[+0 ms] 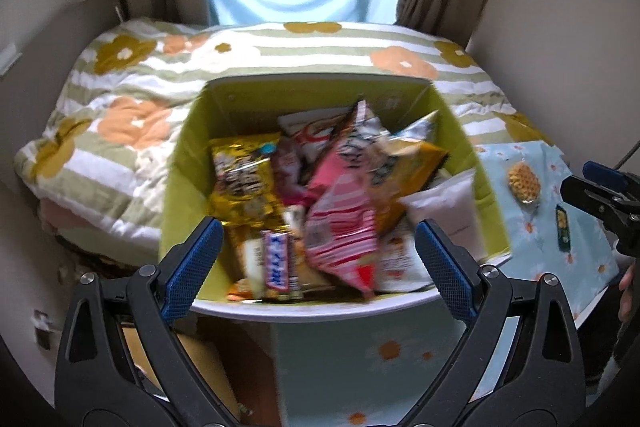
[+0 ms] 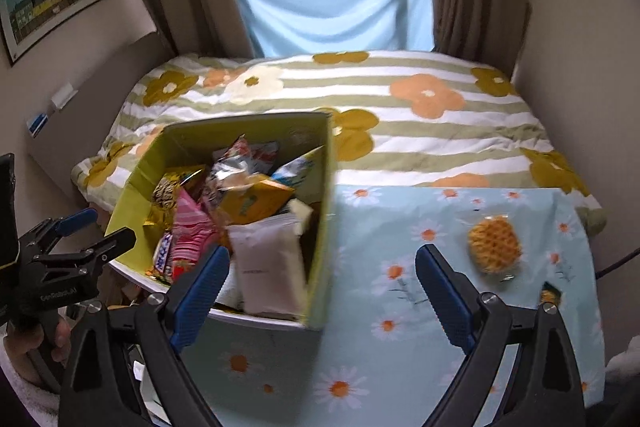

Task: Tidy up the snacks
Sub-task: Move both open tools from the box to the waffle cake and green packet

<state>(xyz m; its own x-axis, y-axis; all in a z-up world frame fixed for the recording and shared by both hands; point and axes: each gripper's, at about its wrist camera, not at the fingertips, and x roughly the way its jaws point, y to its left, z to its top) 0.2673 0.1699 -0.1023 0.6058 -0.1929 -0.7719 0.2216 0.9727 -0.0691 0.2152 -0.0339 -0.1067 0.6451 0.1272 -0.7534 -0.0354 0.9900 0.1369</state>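
A yellow-green box (image 1: 184,163) (image 2: 320,211) stands on a light blue daisy cloth, full of snack packets: a gold bag (image 1: 240,183), a pink striped bag (image 1: 340,231), a white pouch (image 2: 268,267). My left gripper (image 1: 316,267) hovers open over the box's near rim with nothing between its blue pads. My right gripper (image 2: 320,295) is open too, straddling the box's right corner and the cloth, empty. A wrapped round waffle (image 2: 494,245) (image 1: 523,183) lies on the cloth to the right, with a small dark packet (image 1: 563,227) near it.
The daisy cloth (image 2: 400,227) covers a low surface in front of a bed with a striped flower duvet (image 2: 400,115). Brown curtains and a window with a blue sheet stand behind. Walls close in left and right. A person's hand (image 2: 24,343) holds the left gripper.
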